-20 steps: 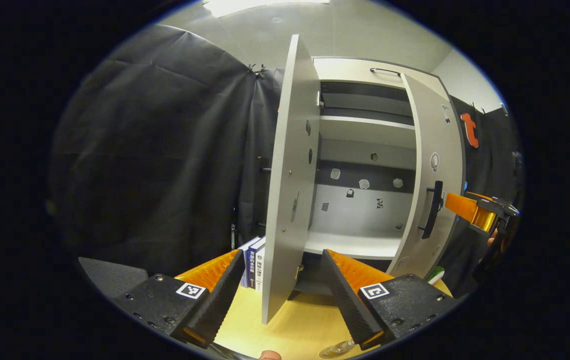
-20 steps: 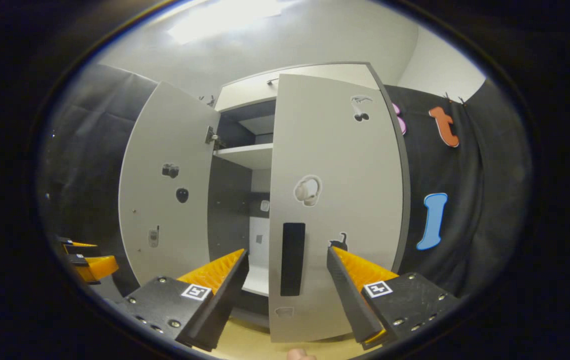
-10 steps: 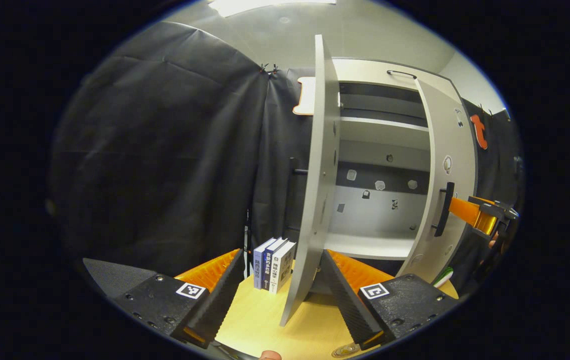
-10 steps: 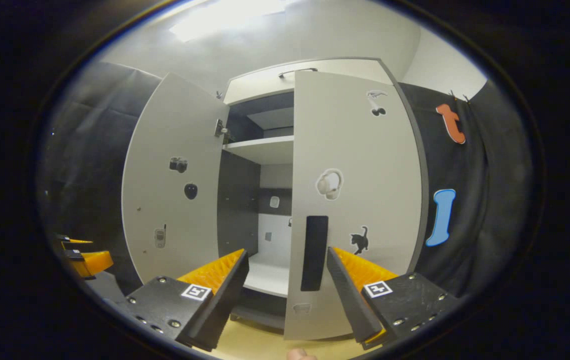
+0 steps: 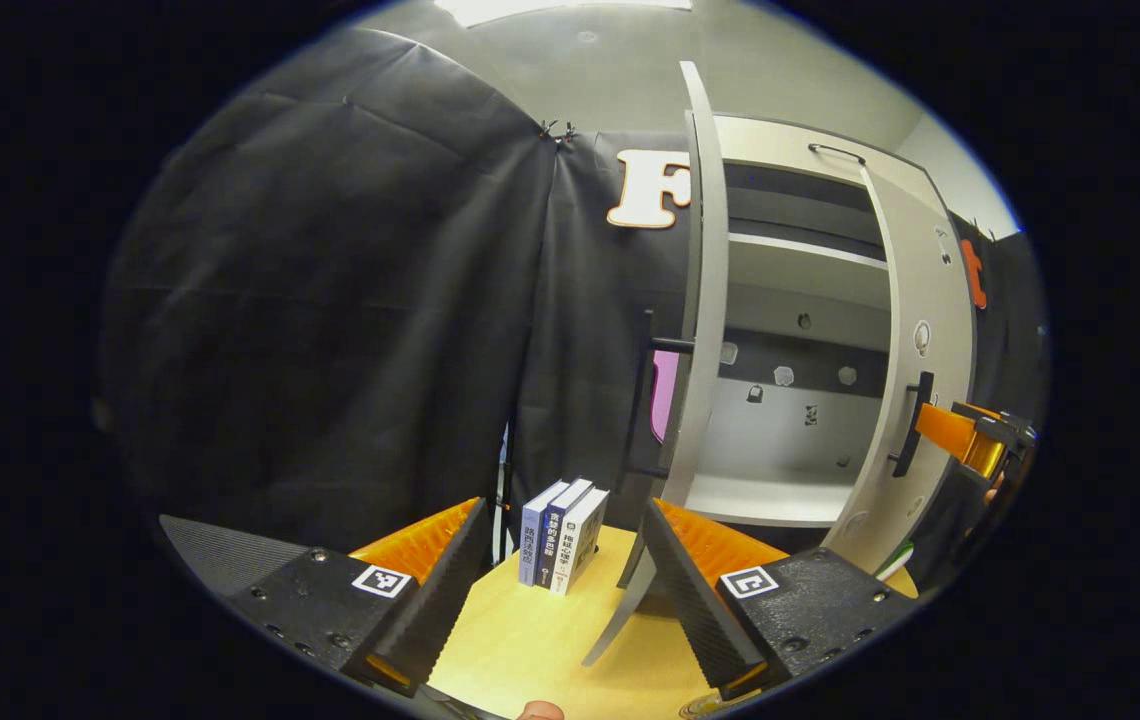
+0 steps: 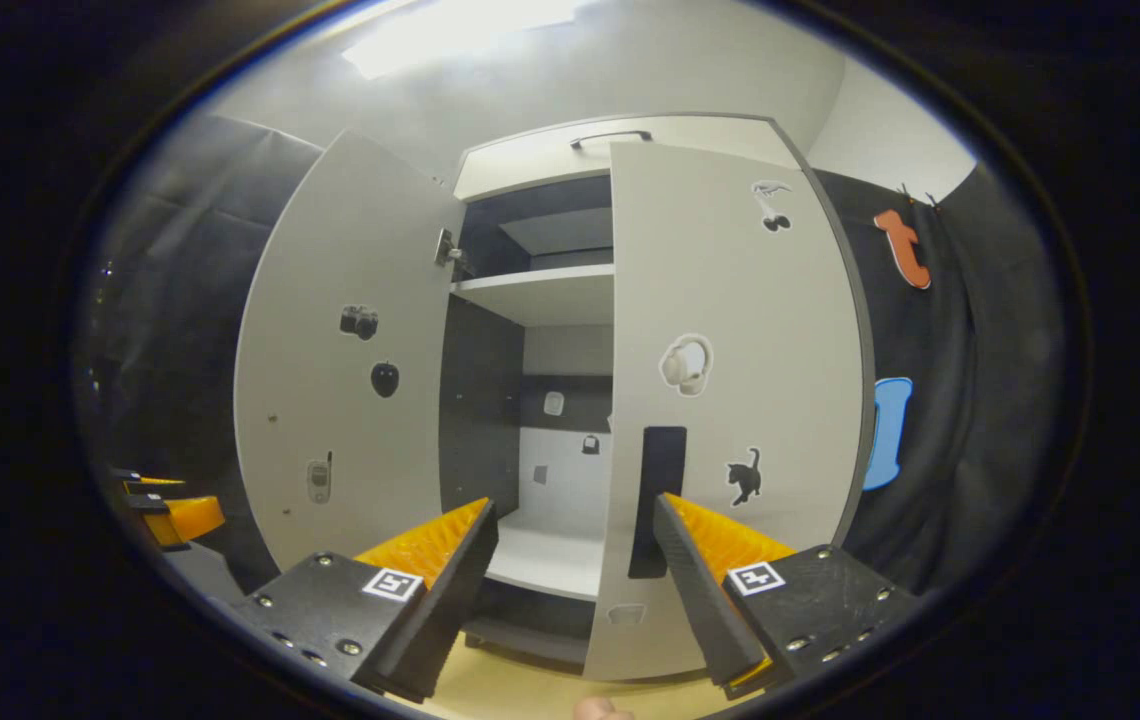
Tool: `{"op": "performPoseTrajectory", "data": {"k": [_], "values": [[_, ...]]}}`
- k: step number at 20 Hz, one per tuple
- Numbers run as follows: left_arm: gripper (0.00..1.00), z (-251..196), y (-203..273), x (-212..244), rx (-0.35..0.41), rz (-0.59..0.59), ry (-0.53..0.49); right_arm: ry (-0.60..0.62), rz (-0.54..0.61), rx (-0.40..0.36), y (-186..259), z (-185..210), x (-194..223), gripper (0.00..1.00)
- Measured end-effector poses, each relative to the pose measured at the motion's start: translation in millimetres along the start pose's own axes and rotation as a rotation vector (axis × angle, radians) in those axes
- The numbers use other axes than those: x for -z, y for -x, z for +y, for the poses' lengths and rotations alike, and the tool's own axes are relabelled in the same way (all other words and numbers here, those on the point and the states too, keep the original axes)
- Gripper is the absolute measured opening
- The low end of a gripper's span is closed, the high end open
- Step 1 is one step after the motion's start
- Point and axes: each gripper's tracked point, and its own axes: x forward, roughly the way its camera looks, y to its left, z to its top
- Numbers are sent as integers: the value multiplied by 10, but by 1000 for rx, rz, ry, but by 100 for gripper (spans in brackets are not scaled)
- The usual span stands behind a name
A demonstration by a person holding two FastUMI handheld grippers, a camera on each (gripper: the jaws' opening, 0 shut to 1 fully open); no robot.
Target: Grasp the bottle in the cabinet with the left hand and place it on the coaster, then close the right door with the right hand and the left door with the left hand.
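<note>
While both cabinet doors stand ajar, we hold our left gripper (image 5: 560, 560) low over the yellow table (image 5: 550, 640), its fingers spread wide with nothing between them. Just beyond its right finger we see the left door (image 5: 695, 340) nearly edge-on, its lower corner hanging above the table; whether the finger touches the door we cannot tell. A dark handle (image 5: 645, 400) sticks out from the door's outer face. Three books (image 5: 562, 535) stand upright on the table just left of the door, close to the black cloth wall (image 5: 330, 300).

Past the door's edge we look into the cabinet (image 5: 790, 420): a pale bottom board, a shelf (image 5: 795, 255) higher up, and small stickers on the back panel. The bottle is not something we can pick out in either view, and we cannot place the coaster with any certainty.

Our right gripper (image 6: 575, 555) is likewise spread and holds nothing. Ahead of it the right door (image 6: 730, 400) is partly swung in, and its black handle (image 6: 658, 500) sits just behind our right finger's tip; contact is unclear. In the left gripper view we see the right gripper at the far right, its tip near that same handle. In the right gripper view the left door's inner face shows stickers and small screws, with the left gripper low at the far left.
</note>
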Motion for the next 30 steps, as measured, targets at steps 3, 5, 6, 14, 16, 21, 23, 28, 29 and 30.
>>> {"op": "performPoseTrajectory", "data": {"k": [3,5,6,14,16,21,23,28,29,30], "values": [[93,36,-89,-16,17,3,-10,-7,5,21,-7,7,25,95],[96,17,-163,-14,39,6,-13,-7,7,40,1,11,42,95],[96,4,-191,-11,50,9,-14,-6,9,49,9,17,51,95],[93,-18,-314,29,106,27,-18,3,27,74,5,118,113,95],[93,-31,-331,53,112,34,-15,8,32,70,22,141,141,92],[96,-111,-368,145,124,53,-6,33,42,87,131,49,163,98],[96,-88,-380,153,108,48,-22,43,45,103,172,-29,169,95],[95,-136,-374,151,109,45,-30,54,56,129,257,-227,197,95],[95,-134,-369,154,105,48,-32,53,57,128,259,-235,200,92],[95,-142,-371,150,101,45,-35,52,56,124,256,-235,198,92]]}}
